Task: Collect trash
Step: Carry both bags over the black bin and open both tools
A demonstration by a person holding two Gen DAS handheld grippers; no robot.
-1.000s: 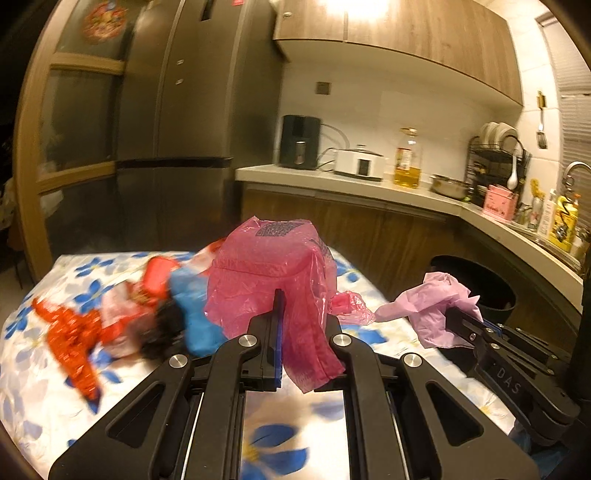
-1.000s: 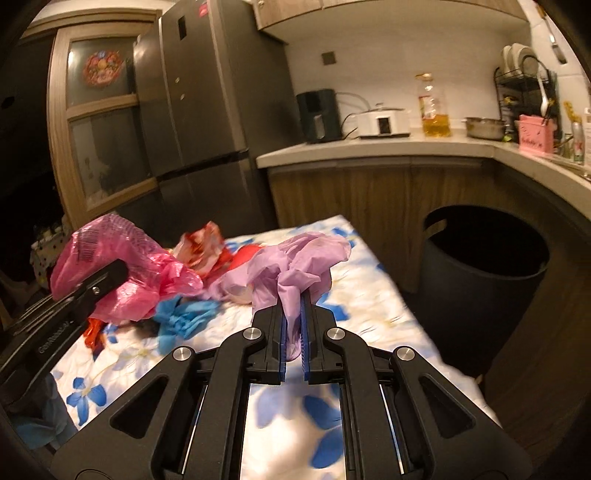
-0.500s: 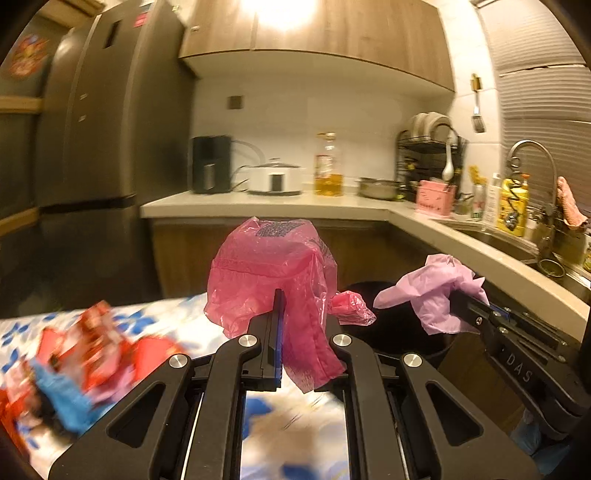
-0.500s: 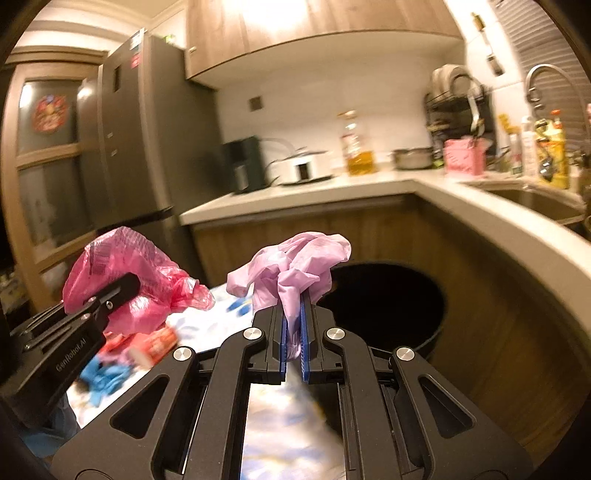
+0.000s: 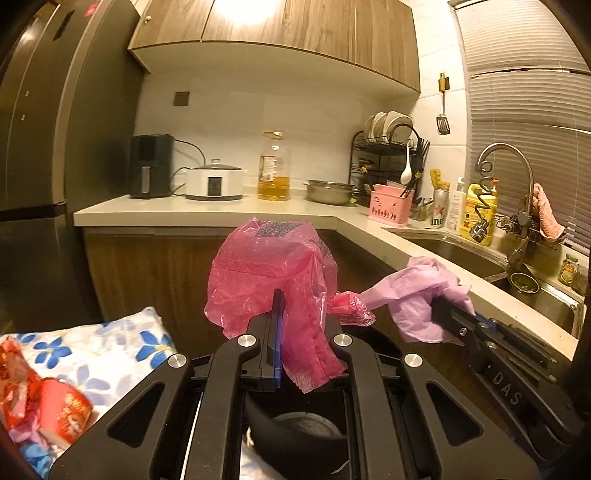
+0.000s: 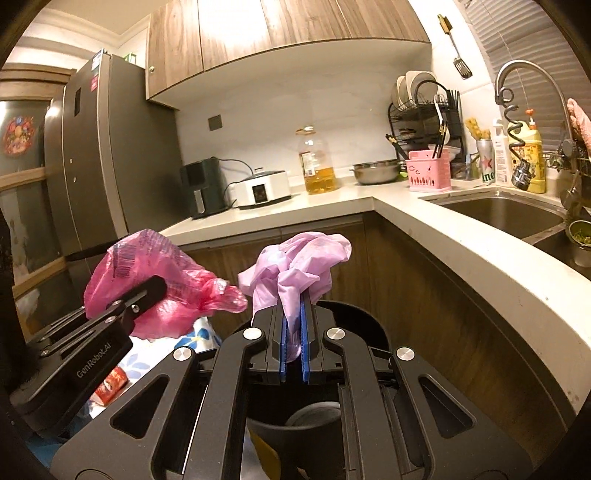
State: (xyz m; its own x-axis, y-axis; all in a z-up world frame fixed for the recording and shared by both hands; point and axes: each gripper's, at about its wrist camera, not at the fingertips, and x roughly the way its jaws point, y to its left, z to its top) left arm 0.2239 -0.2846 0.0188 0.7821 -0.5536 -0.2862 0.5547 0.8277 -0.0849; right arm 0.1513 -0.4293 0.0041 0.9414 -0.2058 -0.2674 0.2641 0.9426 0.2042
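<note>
Left gripper [image 5: 295,314]: clamped on crumpled pink plastic bag [image 5: 269,266], bulging above its fingertips.
Right gripper [image 6: 293,317]: pinching crumpled lilac plastic bag [image 6: 299,262].
Black round bin [image 6: 354,317]: open mouth directly beneath both bags.

An L-shaped pale countertop [image 5: 207,212] over wood-fronted cabinets [image 6: 424,266] runs to a steel sink [image 6: 506,214] on the right. Wooden wall cupboards [image 5: 295,33] hang above under a bright ceiling glare. A tall grey fridge [image 6: 107,162] stands far left; window blinds [image 5: 524,62] cover the right wall.
</note>
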